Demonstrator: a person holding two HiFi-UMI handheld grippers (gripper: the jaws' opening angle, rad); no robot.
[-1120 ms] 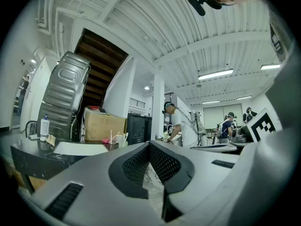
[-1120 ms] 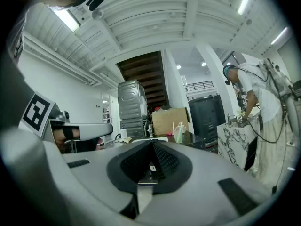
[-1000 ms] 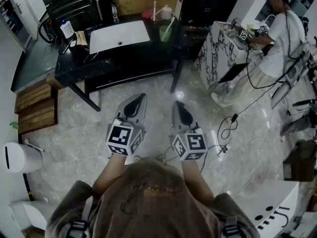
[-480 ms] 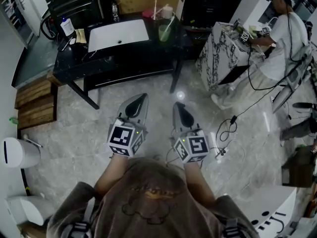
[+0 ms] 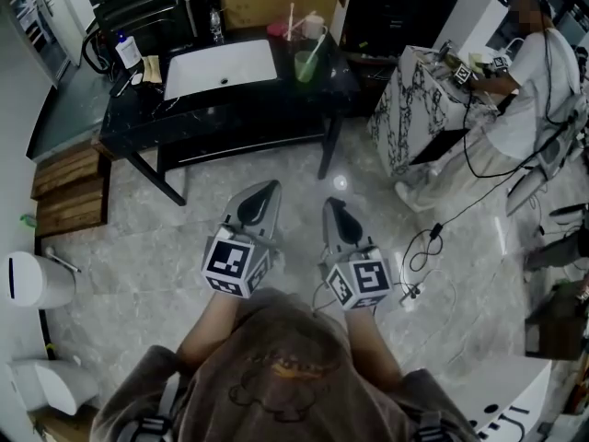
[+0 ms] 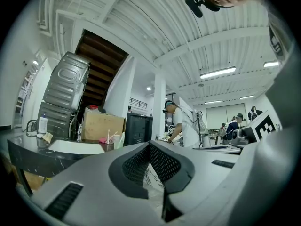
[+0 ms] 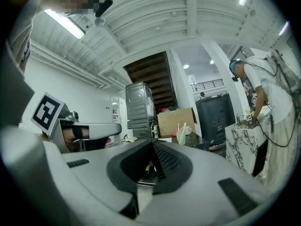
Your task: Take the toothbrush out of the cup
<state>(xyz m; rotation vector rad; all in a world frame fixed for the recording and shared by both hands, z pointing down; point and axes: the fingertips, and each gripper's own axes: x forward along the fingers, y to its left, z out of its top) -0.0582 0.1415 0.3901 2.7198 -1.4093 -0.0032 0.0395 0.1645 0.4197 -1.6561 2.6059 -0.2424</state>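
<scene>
A green cup with a toothbrush leaning in it stands on the black table, just right of the white sink basin. Both grippers hover over the marble floor, well short of the table. My left gripper and right gripper point toward it side by side, both shut and empty. In the left gripper view the cup is small and far beyond the shut left gripper. In the right gripper view the cup and toothbrush stand beyond the shut right gripper.
A person works at a marble-patterned counter to the right, with cables on the floor nearby. Wooden crates and a white bin sit at the left. A bottle and another cup are also on the table.
The head view has shifted slightly; both grippers sit a little lower and further right in it. Their jaws stay shut and nothing was picked up.
</scene>
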